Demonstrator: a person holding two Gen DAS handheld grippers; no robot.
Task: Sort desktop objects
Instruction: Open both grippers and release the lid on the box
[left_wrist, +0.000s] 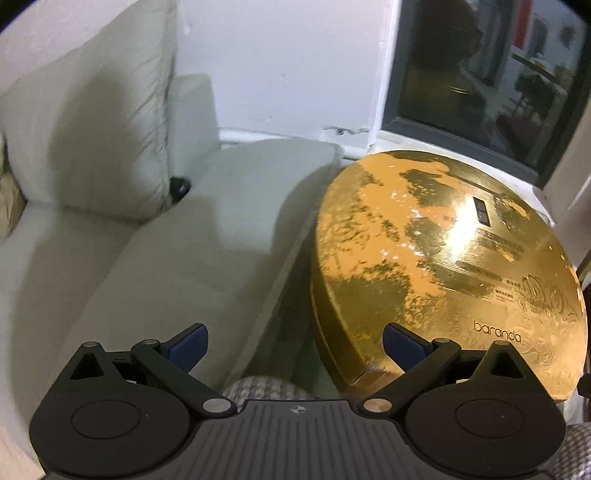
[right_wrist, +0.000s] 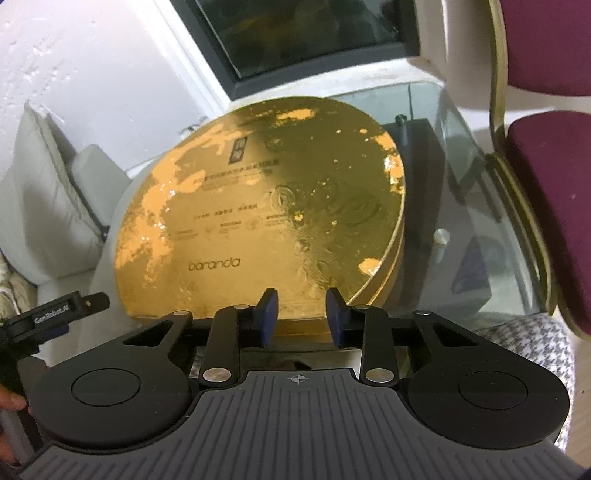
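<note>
The round tin (right_wrist: 258, 206) lies flat on the glass surface (right_wrist: 461, 177), filling its left part. A sofa (left_wrist: 177, 251) stands just left of the tin, cushions (left_wrist: 92, 122) at its far side. A window (right_wrist: 306, 33) is behind. A chair (right_wrist: 546, 192) stands right of the surface.

Round gold "baranda" box (right_wrist: 266, 206) lies flat, lid seemingly worn.

Small print on the gold round box (right_wrist: 266, 206) is too fine to read; the chair (right_wrist: 546, 177) is cut off at the frame edge.
</note>
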